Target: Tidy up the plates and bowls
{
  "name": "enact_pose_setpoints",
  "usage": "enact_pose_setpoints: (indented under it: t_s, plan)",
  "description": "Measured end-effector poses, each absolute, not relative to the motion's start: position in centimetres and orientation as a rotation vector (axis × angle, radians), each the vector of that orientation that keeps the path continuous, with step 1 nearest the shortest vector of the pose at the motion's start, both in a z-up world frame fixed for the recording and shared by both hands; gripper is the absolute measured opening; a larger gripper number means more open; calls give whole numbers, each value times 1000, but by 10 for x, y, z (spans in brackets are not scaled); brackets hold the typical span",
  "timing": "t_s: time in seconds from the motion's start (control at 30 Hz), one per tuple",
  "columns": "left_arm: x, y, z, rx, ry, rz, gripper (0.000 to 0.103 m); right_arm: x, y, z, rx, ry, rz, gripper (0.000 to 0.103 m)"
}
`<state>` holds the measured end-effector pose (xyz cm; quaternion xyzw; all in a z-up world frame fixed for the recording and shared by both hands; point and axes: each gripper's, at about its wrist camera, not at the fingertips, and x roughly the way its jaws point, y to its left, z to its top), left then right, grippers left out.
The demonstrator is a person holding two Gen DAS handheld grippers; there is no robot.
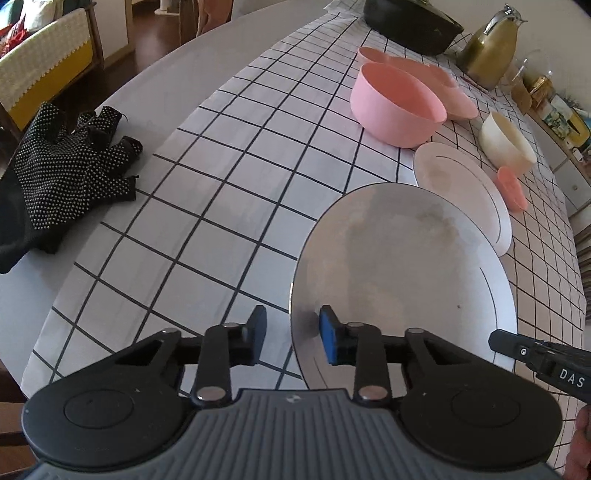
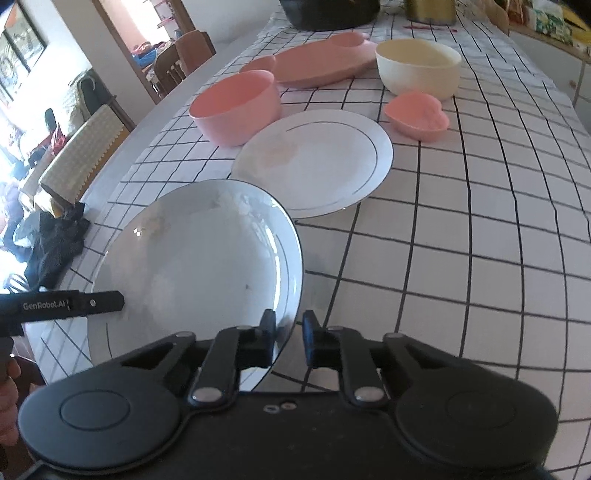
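A white plate with a thin dark rim line (image 1: 406, 266) is tilted above the checked cloth, also in the right wrist view (image 2: 199, 266). My left gripper (image 1: 291, 338) straddles its left edge with the jaws apart. My right gripper (image 2: 289, 338) straddles its right edge, jaws narrowly spaced around the rim. A second white plate (image 2: 317, 162) lies flat beyond. Behind it stand a pink bowl (image 2: 236, 107), a cream bowl (image 2: 419, 68), a pink heart dish (image 2: 417, 116) and a long pink tray (image 2: 317, 62).
A black dotted glove (image 1: 62, 177) lies on the bare table edge at the left. A black pot (image 1: 410, 26), a green-gold jug (image 1: 489, 48) and jars (image 1: 532, 81) stand at the far end. A chair (image 2: 81, 155) stands beside the table.
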<state>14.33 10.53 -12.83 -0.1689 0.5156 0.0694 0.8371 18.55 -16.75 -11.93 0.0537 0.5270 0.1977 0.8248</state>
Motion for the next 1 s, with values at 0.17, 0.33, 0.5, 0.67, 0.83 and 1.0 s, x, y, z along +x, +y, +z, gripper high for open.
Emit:
enact_pose_setpoints:
  t_s: [0.17, 0.33, 0.5, 0.67, 0.83, 1.0]
  plan:
    - [142, 99, -126, -330, 1087, 127, 16, 184, -169, -120, 152, 1127, 403, 9]
    - [135, 101, -124, -324, 1090, 119, 15, 174, -169, -118, 147, 1133, 414, 8]
    - [120, 100, -123, -319, 1115, 111, 15, 157, -170, -117, 133, 1154, 438, 9]
    - [101, 94, -123, -311, 1137, 97, 15, 137, -175, -114, 127, 1172, 444, 9]
    - [86, 87, -122, -301, 1143, 91, 15, 118, -179, -112, 99, 1166, 442, 9]
    - [81, 85, -122, -296, 1139, 94, 15, 111, -182, -112, 105, 1166, 439, 10]
